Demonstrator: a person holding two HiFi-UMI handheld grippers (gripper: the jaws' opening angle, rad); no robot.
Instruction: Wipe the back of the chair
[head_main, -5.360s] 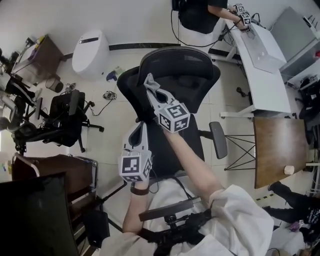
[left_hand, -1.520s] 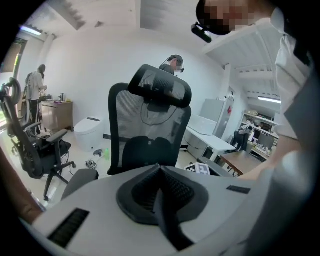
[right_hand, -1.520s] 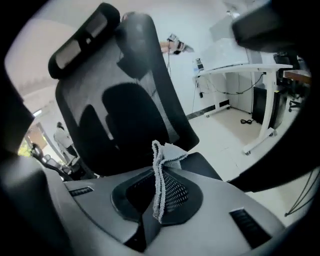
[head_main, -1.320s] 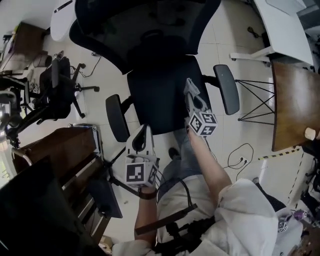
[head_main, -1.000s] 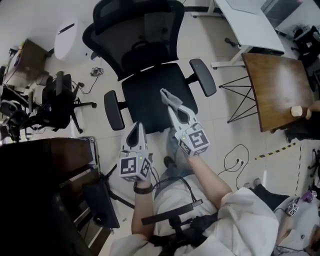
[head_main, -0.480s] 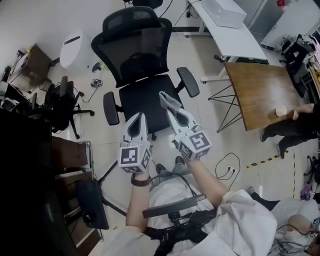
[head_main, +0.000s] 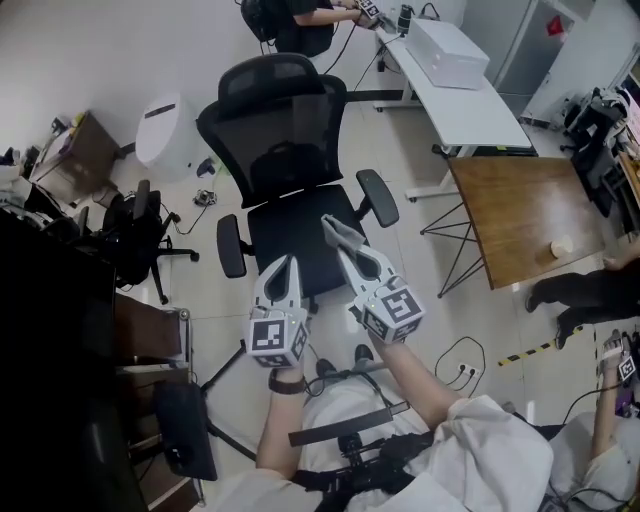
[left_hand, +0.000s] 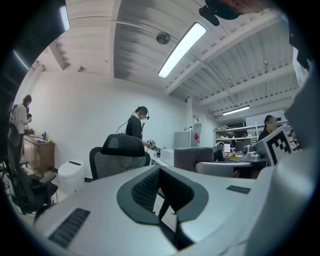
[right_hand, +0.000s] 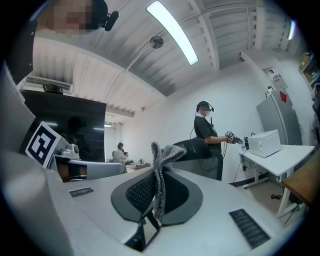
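Chair (head_main: 288, 165) faces forward-held left tongs (head_main: 283, 263) and right tongs (head_main: 336, 230) pinching grey cloth (right_hand: 161, 170).

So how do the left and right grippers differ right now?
The right gripper is shut on a grey cloth; the left gripper is shut on nothing. The right gripper reaches further over the chair than the left gripper, which sits nearer the person. Both point toward the chair, and neither touches its backrest.
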